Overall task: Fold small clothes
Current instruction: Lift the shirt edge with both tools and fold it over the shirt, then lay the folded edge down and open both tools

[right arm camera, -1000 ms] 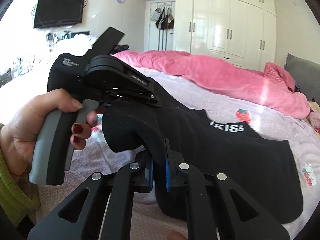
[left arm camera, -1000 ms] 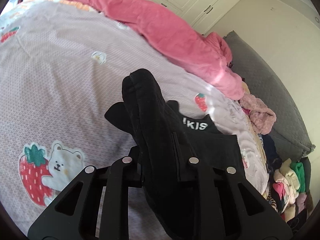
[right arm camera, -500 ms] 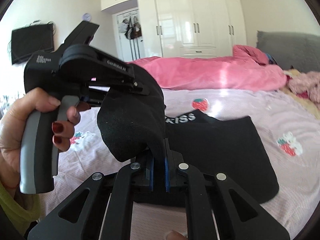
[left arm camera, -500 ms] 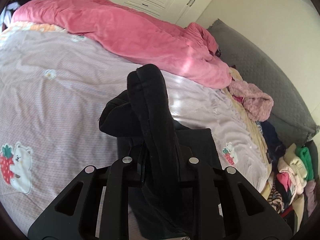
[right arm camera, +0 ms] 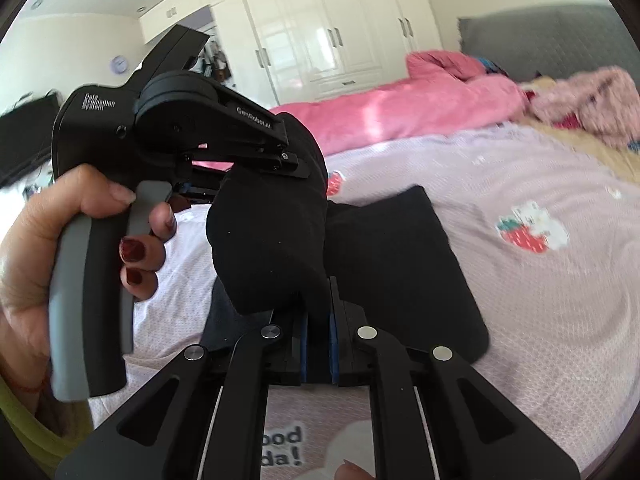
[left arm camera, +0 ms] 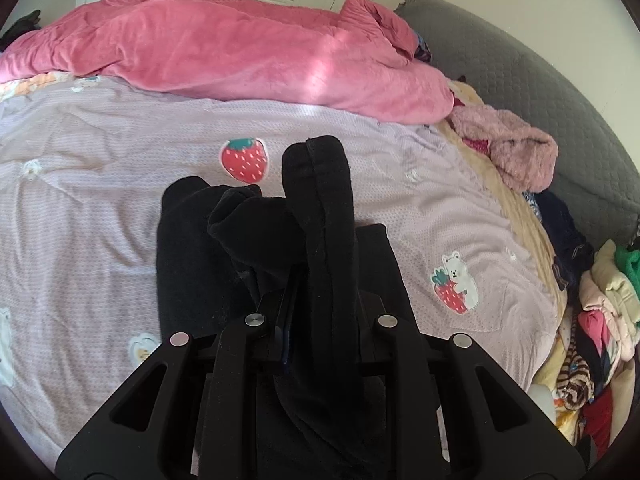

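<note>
Your garment (left arm camera: 276,264) lies mid-bed (left arm camera: 80,200), its near edge lifted in both grippers; the duvet (left arm camera: 240,52) sits behind it, the clothes pile (left arm camera: 600,300) off the bed's right.

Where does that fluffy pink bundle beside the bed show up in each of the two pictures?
Left wrist view: the fluffy pink bundle lies right of centre, at the bedsheet's far right edge.
Right wrist view: fluffy pink bundle at the upper right.
Shared landmark: the pink duvet, just left of it in both.
</note>
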`<state>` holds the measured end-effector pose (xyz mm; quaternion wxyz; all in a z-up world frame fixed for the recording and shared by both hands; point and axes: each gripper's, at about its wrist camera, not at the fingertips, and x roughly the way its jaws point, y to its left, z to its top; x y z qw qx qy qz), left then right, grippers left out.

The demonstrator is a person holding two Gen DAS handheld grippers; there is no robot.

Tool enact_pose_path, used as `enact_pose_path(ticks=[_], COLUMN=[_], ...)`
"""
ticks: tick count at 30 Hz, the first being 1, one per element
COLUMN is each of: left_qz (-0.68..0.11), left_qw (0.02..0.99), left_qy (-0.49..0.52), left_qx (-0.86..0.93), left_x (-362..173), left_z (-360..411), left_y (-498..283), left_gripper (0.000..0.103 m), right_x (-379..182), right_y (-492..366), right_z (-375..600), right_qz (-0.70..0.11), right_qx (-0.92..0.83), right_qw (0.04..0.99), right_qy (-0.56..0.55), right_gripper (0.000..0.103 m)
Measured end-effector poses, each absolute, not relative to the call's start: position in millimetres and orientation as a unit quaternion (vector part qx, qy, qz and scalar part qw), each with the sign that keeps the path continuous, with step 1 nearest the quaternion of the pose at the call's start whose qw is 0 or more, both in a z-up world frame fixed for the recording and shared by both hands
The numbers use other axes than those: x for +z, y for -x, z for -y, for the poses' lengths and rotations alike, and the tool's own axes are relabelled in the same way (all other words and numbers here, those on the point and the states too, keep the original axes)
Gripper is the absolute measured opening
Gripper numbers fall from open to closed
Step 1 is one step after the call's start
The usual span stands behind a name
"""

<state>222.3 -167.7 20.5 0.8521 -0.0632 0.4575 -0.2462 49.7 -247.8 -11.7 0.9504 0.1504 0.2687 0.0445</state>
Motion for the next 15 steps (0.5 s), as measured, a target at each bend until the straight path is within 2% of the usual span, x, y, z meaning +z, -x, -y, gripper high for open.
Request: enact_pose_path(ticks=[5, 6, 7, 9, 11, 15], left_qz=[-0.465, -0.462, -0.460, -0.454, -0.444, -0.440], left_qw=[0.849, 0.849, 0.848, 0.845, 0.847, 0.850], left_qy=[0.061, 0.068, 0.077, 0.097, 0.106, 0.117], left_qx=[-0.243, -0.246, -0.252, -0.266, -0.273, -0.266], left_x=[6, 5, 5, 7, 10, 8], left_z=[188, 191, 191, 189, 184, 161], left_y=[-226, -225, -225, -222, -218, -212], left_gripper=[0.015, 0.022, 0.034, 0.044, 0.045, 0.046], right_x=[-25, -27, -28, -33, -37, -46], right_y=[-57, -57, -57, -58, -58, -56], right_z=[272, 275, 277, 281, 284, 289], right_qz=[-0.299, -0.303, -0.307, -0.315, -0.323, -0.339], right_qx=[0.037, 0.036, 0.034, 0.033, 0.029, 0.018], right_qw=[0.930, 0.926, 0.923, 0.917, 0.912, 0.903], right_qy=[-0.211, -0.220, -0.228, -0.243, -0.252, -0.262], right_gripper=[0.007, 0.007, 0.007, 0.008, 0.009, 0.019])
